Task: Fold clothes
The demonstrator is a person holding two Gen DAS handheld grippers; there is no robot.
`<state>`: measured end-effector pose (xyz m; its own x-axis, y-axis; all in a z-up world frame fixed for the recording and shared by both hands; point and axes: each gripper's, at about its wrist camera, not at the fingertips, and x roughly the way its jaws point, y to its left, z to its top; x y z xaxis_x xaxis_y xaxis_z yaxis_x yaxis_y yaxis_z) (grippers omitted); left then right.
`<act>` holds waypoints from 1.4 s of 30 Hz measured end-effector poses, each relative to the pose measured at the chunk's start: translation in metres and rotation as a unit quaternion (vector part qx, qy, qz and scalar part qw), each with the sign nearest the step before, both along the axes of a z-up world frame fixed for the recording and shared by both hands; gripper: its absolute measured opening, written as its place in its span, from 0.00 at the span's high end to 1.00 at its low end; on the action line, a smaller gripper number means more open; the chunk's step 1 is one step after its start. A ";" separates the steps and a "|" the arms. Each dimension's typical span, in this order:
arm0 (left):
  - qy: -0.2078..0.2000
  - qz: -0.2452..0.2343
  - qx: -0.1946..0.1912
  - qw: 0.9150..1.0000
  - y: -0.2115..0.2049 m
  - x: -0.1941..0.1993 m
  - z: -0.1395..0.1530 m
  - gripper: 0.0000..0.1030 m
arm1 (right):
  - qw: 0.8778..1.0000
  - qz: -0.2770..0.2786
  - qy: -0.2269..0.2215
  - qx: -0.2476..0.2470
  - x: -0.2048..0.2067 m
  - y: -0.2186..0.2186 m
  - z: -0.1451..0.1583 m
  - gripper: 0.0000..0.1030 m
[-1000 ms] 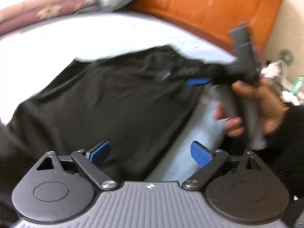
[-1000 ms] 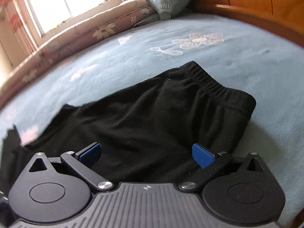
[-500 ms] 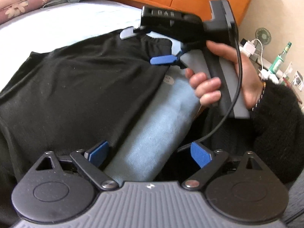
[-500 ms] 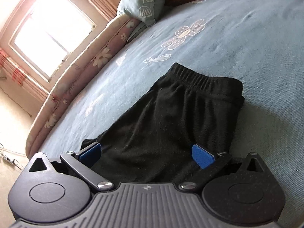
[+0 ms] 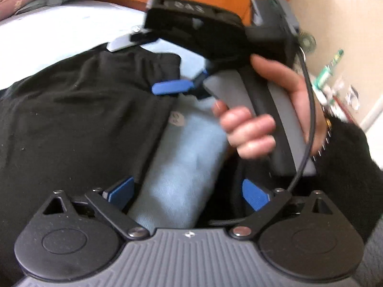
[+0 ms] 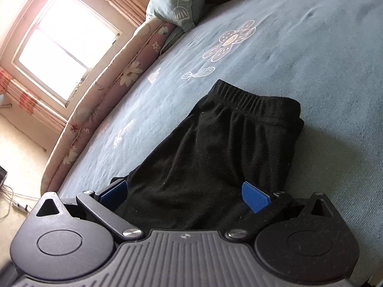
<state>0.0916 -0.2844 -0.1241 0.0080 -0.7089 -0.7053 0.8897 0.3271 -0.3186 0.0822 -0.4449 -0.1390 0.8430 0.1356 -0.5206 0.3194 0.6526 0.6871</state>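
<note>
In the left wrist view, the black garment [image 5: 79, 124] lies spread over the left and middle of the light blue bedsheet [image 5: 182, 157], with its elastic waistband at the far end. The left gripper [image 5: 189, 191] hangs low over the near edge of the cloth, its 2 blue-padded fingers [image 5: 121, 191] spread wide with nothing between them but sheet and fabric edge. To the right, a hand [image 5: 268, 119] in a dark sleeve [image 5: 347, 162] grips the grey handle of the right gripper [image 5: 177, 70], which reaches across to the far right corner of the garment near the waistband. A black cable [image 5: 308, 129] loops down from that handle. Far right, small clutter on a shelf is too blurred to identify.

In the right wrist view, a window [image 6: 64, 55] sits at far left, then a floral quilt roll [image 6: 107, 91] and a pale pillow [image 6: 179, 2] at the far edge of the bed. The garment [image 6: 215, 157] runs away from the camera, waistband [image 6: 249, 98] farthest. The right gripper [image 6: 184, 195] has its fingers parted, the black cloth lying between the 2 pads [image 6: 253, 197], not pinched.
</note>
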 end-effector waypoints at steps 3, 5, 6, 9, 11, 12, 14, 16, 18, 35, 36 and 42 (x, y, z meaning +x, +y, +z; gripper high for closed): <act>0.004 0.006 -0.012 1.000 0.003 0.010 0.015 0.07 | 1.000 -0.001 -0.001 0.008 0.000 -0.001 0.000 0.00; -0.029 0.016 -0.015 0.999 0.000 0.021 0.027 0.07 | 1.000 0.001 -0.001 0.006 -0.001 -0.001 0.001 0.00; -0.035 0.019 -0.013 0.999 -0.003 0.025 0.026 0.07 | 1.000 0.001 -0.002 0.006 -0.002 -0.001 0.001 0.00; -0.036 0.027 -0.002 0.999 -0.014 0.039 0.020 0.07 | 1.000 -0.001 -0.003 0.010 -0.003 -0.002 0.000 0.00; -0.019 0.027 0.011 0.999 -0.017 0.041 0.012 0.07 | 1.000 0.000 -0.001 0.009 -0.002 -0.002 0.000 0.00; -0.011 0.025 0.016 0.999 -0.017 0.040 0.008 0.07 | 1.000 0.001 0.000 0.008 -0.002 -0.002 0.000 0.00; 0.004 0.020 0.008 1.000 -0.009 0.029 0.005 0.06 | 1.000 0.002 0.002 0.007 -0.001 -0.002 -0.001 0.00; 0.024 0.011 0.003 1.000 0.001 0.017 0.005 0.06 | 1.000 0.000 0.002 0.012 -0.001 -0.004 -0.002 0.00; 0.008 0.022 0.014 1.000 0.013 0.010 0.011 0.06 | 1.000 0.000 0.002 0.015 -0.001 -0.004 -0.003 0.00; -0.080 0.464 0.108 0.876 0.262 0.084 0.100 0.06 | 0.997 0.024 0.026 -0.072 0.013 0.030 0.002 0.00; -0.062 0.489 0.100 0.864 0.281 0.090 0.101 0.06 | 0.997 0.021 0.027 -0.072 0.014 0.031 0.002 0.00; 0.031 0.572 0.026 0.819 0.361 0.104 0.083 0.06 | 0.994 0.014 0.041 -0.097 0.019 0.040 0.003 0.00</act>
